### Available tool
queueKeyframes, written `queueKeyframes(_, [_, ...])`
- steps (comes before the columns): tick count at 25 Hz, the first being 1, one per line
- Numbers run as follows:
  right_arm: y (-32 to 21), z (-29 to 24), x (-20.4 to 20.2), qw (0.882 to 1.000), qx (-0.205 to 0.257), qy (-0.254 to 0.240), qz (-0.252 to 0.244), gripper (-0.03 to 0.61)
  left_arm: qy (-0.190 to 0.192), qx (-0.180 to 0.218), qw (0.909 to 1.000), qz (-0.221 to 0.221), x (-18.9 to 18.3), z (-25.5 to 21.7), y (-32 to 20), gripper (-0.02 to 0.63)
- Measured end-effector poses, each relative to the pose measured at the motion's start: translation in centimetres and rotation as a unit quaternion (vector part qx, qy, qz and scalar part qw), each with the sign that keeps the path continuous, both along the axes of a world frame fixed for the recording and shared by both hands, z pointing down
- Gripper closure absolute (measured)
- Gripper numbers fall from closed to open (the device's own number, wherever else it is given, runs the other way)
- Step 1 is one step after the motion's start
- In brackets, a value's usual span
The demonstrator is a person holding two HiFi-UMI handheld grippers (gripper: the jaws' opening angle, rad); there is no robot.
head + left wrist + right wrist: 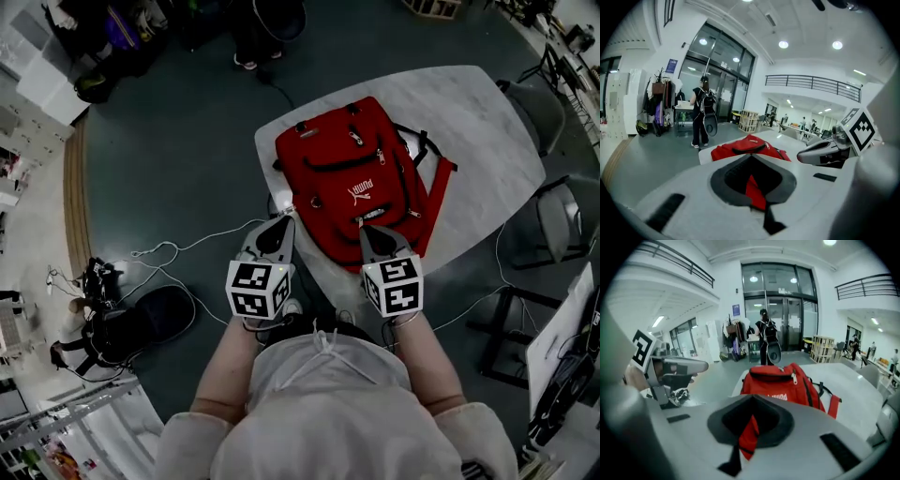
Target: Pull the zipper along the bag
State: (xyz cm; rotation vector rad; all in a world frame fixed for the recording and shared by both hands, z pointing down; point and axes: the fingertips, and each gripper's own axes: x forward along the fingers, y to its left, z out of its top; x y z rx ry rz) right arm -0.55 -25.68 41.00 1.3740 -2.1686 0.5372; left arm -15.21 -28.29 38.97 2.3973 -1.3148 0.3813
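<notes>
Red backpack [352, 183] lies untouched on the grey table [478, 112] — left gripper [284, 217] and right gripper [364, 228] hover by its near edge, both clenched on nothing. Looks like the approach step; next, one claw must open and pinch a zipper pull [794, 378] — the other steadying the bag

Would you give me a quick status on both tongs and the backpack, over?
Left tongs shut, empty. Right tongs shut, empty. Red backpack flat on table, zipper untouched. Nothing blocking the approach.

A person [701, 112] stands beyond the pale table [487, 122], chairs [562, 220] nearby.
</notes>
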Motion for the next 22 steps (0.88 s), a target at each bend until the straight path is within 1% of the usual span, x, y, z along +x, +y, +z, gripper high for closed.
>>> queueKeyframes(2, [-0.2,-3.1,-0.9,0.999,0.040,-0.011,-0.017,0.553,0.021,0.015,0.9996,0.006,0.4,-2.5,0.4,0.595])
queueKeyframes(4, [-0.7,-6.1,-1.5,0.996,0.082,-0.015,-0.029,0.554,0.035,0.041,0.9985,0.008,0.6,-5.1,0.4,0.595])
queueKeyframes(8, [-1.0,-11.5,-1.9,0.986,0.163,-0.037,-0.027,0.554,0.038,0.095,0.9948,0.007,1.0,-9.6,1.0,0.595])
queueKeyframes(10, [-0.9,-13.4,-2.1,0.980,0.188,-0.054,-0.025,0.554,0.038,0.113,0.9928,0.009,1.3,-11.1,1.3,0.594])
queueKeyframes(13, [-0.8,-14.9,-2.9,0.976,0.202,-0.077,-0.033,0.554,0.036,0.135,0.9902,0.008,1.4,-12.7,1.4,0.594])
queueKeyframes(17, [-0.9,-15.1,-3.7,0.974,0.210,-0.073,-0.044,0.554,0.034,0.148,0.9885,0.004,1.3,-13.6,1.1,0.594])
queueKeyframes(22, [-1.3,-15.1,-3.0,0.973,0.217,-0.075,-0.034,0.554,0.032,0.152,0.9878,0.001,1.8,-14.0,0.9,0.594])
